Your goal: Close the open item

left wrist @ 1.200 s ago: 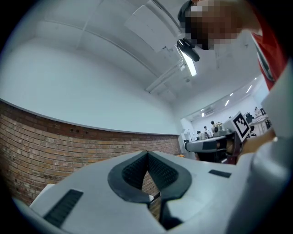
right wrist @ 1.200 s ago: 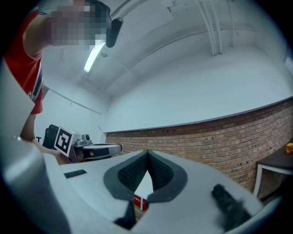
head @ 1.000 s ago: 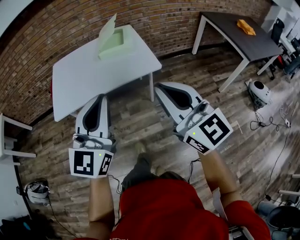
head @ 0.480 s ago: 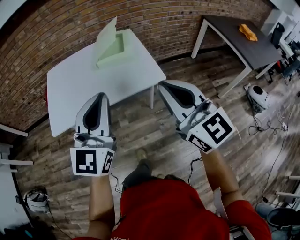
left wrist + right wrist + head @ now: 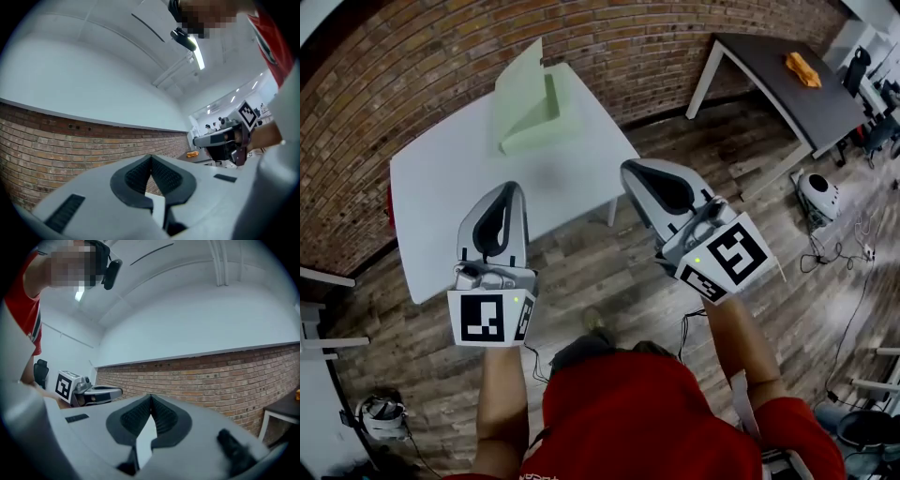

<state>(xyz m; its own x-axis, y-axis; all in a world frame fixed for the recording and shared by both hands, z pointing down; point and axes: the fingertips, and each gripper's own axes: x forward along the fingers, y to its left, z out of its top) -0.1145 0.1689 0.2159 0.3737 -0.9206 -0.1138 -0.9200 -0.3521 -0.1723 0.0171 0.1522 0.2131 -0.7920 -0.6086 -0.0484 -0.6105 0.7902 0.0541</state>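
Plainly, both grippers are closed. In the left gripper view the left gripper has its two ribbed pads pressed together at the tips, with nothing pinched between them. The right gripper view shows the same for the right gripper: its ribbed pads meet tip to tip on nothing. Both views look past the tips onto the brick wall.

From the head view, the left gripper is held over the near part of the white table, while the right gripper is out over the wooden floor, just beside the table's right edge.

The pale green box sits on the far part of that table, close to the wall. Its lid stands raised along its left side (so the box is still open). It lies ahead of the left gripper's tips and a little to their right, and ahead of the right gripper's tips and off to their left. It is well apart from both, with bare tabletop between it and the left tips. Neither gripper touches the box or the lid.
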